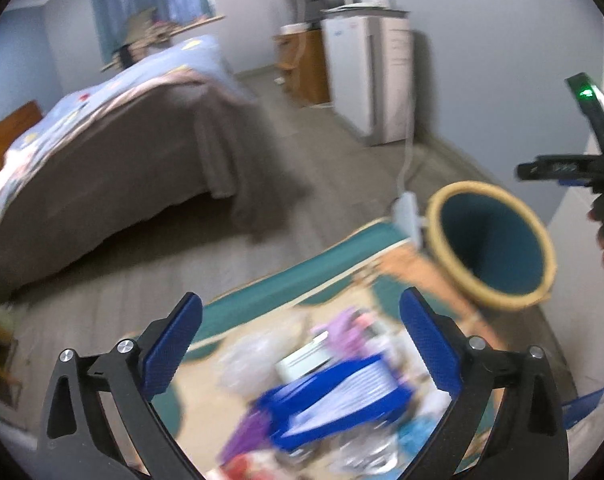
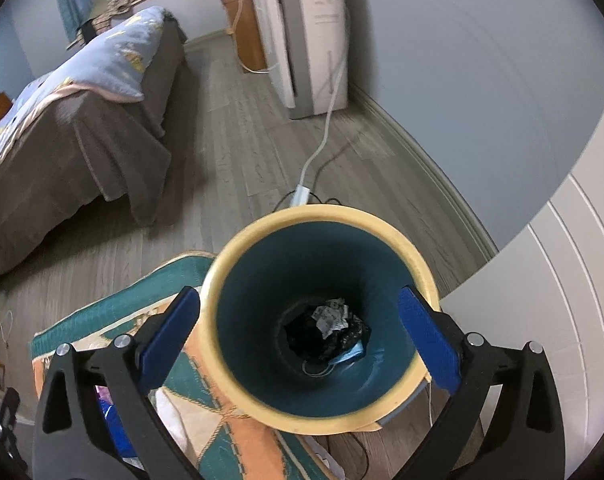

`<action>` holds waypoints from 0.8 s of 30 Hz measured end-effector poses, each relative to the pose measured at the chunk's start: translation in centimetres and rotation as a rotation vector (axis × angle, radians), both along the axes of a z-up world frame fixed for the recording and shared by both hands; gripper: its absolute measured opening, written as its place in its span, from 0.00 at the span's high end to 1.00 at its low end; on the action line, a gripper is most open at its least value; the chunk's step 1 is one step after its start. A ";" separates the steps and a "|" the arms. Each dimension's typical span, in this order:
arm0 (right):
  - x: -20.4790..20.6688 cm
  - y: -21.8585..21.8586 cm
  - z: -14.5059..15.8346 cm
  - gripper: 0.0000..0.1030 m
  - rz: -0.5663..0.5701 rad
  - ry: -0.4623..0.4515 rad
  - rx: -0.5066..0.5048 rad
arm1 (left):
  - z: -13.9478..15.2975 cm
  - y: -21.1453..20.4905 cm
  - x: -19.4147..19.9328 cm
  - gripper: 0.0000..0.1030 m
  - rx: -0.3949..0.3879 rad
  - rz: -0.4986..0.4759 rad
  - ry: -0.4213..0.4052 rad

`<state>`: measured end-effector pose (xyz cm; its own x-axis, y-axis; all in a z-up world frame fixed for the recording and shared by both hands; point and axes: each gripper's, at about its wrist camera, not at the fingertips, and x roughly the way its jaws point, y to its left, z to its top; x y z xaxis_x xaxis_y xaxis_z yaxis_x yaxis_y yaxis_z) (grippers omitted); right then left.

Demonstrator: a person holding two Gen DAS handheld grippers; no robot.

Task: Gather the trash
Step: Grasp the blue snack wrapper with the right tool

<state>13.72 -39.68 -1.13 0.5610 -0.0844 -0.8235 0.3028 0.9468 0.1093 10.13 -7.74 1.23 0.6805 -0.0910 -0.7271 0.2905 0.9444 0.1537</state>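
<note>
Left tongs point(image 1: 299, 344) spread, nothing between the pads; directly beyond them, at 6 o'clock in the left wrist view, a blurred litter pile point(image 1: 322, 392) lies on the patterned rug point(image 1: 261, 300): a blue-and-white wrapper, purple scraps, clear plastic, items not separable in the blur. Right tongs point(image 2: 299, 336) also spread and empty, poised over the mouth of the waste bin point(image 2: 237, 364), which stands at the rug's edge. Bin bottom, centre of the right wrist view, holds a dark crumpled bag point(image 2: 322, 340), a crumpled paper point(image 2: 332, 314) and something light blue, possibly a mask. Judgement: task partly done, several pieces binned, most of the pile still to collect. Farther out, power strip point(image 2: 302, 196) at 12 o'clock behind the bin, bed point(image 2: 73, 132) at 10 o'clock, white appliance point(image 2: 314, 36) against the far wall.
</note>
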 end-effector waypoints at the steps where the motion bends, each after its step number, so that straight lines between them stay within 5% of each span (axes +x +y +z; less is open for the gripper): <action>1: 0.1 0.6 0.2 0.06 0.011 -0.002 -0.005 | 0.0 1.5 -0.2 0.05 -0.007 0.030 0.009; 9: 0.3 7.5 1.7 0.06 0.165 -0.017 -0.047 | 0.3 10.3 -2.1 0.05 -0.111 0.215 -0.019; 13: 0.0 10.9 1.8 0.06 0.235 -0.013 -0.013 | -0.6 11.7 -2.6 0.05 -0.059 0.210 -0.038; 24: -3.1 20.1 0.0 0.06 0.301 -0.008 -0.062 | -1.8 15.2 -1.7 0.05 -0.108 0.241 0.014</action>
